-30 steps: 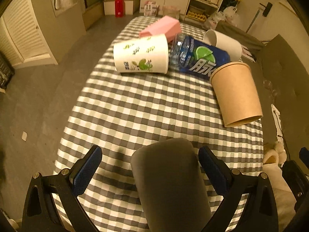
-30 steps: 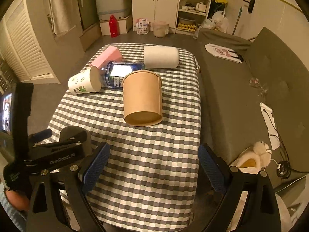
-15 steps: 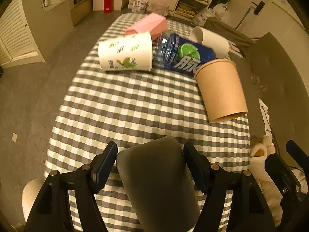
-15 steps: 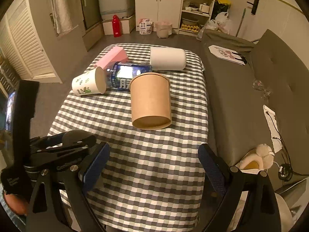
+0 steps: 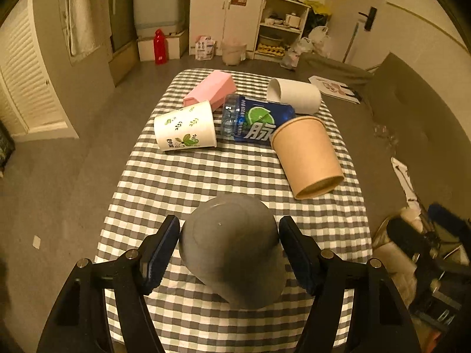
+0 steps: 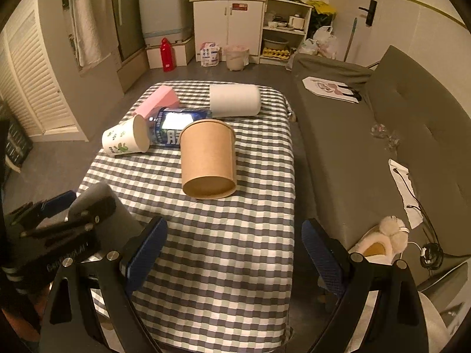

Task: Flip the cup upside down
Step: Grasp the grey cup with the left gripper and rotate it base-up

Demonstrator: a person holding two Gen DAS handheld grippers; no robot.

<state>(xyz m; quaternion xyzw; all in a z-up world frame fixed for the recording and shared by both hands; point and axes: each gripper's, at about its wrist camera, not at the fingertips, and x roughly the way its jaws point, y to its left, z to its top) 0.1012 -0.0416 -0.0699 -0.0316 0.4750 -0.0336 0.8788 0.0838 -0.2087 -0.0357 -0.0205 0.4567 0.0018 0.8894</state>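
Observation:
A grey cup [image 5: 232, 250] sits between the blue pads of my left gripper [image 5: 229, 250], which is shut on it at the near end of the checked table [image 5: 191, 176]. The cup is tilted with its flat bottom facing up and away from me. In the right wrist view the grey cup [image 6: 100, 206] and the left gripper show at the lower left. My right gripper [image 6: 232, 253] is open and empty above the table's near right part.
Lying on their sides farther back are a brown paper cup [image 5: 306, 156], a white leaf-print cup [image 5: 185, 129], a blue bottle [image 5: 256, 120], a pink container [image 5: 212, 91] and a white cup [image 5: 294, 95]. A grey sofa [image 6: 368, 135] runs along the right.
My left gripper has closed on the grey cup and tipped it up, so its bottom now faces up. The right gripper has barely moved.

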